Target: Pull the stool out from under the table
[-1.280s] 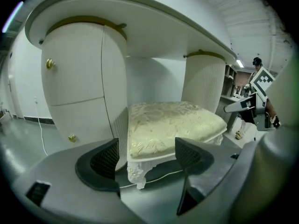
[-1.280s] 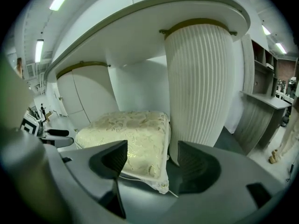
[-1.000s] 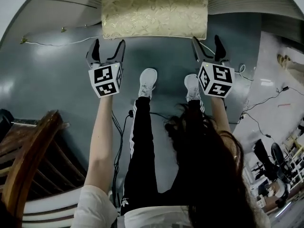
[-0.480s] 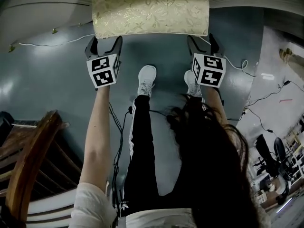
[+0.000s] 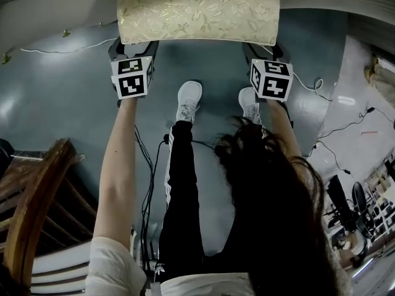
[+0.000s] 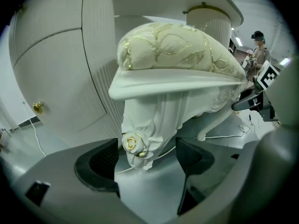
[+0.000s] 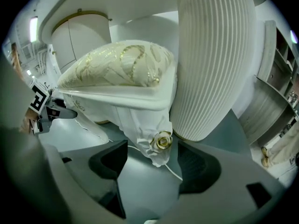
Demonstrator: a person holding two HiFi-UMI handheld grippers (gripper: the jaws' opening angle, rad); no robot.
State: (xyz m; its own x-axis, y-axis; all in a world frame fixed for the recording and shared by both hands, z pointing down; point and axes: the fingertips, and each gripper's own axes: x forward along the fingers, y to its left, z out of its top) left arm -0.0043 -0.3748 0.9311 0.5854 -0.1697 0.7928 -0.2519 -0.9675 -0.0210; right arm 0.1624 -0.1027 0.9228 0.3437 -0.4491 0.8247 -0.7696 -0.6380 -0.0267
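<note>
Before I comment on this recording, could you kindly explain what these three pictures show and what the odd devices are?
There is no robot: a person holds a two-jaw tool in each hand. The head view looks down from the person's head onto the grey floor. The other two cameras ride on the left gripper and right gripper, looking along their jaws. Ahead stands a white stool with a gold-patterned cushion, beside the table's fluted pedestal. Both grippers are open, each with a carved stool leg at the mouth of its jaws, unclamped; nothing is held.
</note>
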